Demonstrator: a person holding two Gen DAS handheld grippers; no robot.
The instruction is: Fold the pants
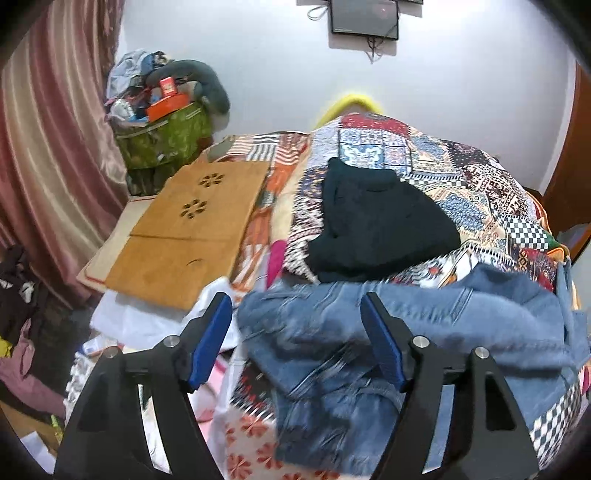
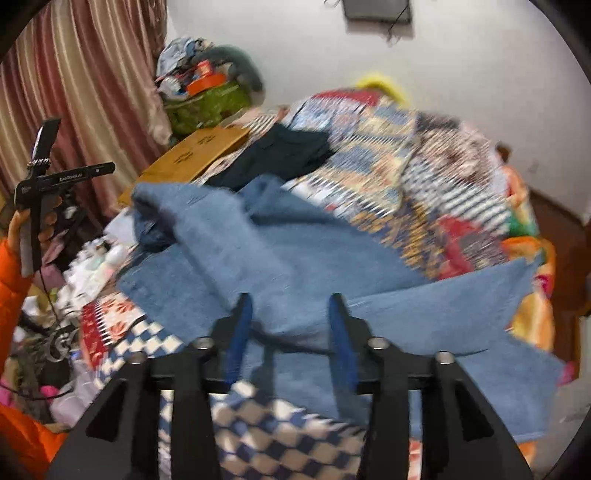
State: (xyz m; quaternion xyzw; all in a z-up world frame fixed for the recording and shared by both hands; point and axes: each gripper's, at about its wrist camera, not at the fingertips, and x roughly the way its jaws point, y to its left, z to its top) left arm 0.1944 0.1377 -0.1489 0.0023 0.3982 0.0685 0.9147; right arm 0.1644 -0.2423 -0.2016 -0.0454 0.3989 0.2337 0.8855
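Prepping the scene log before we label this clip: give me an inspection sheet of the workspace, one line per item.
Surface: bed with patchwork quilt, uneven and bunched.
Job's things: blue jeans lying rumpled across the near edge of the quilt, legs spread, not yet folded.
Clutter: dark garment behind the jeans; wooden board to the left; green bag piled with items; clothes heaped at left.
Grippers: left gripper open, over the jeans, holding nothing; right gripper open, jeans between the fingers, contact unclear through blur.
Cables: wires dangle from the wall-mounted screen; thin cord runs down from the left handle in the right wrist view.
Surroundings: pink curtain, white wall.
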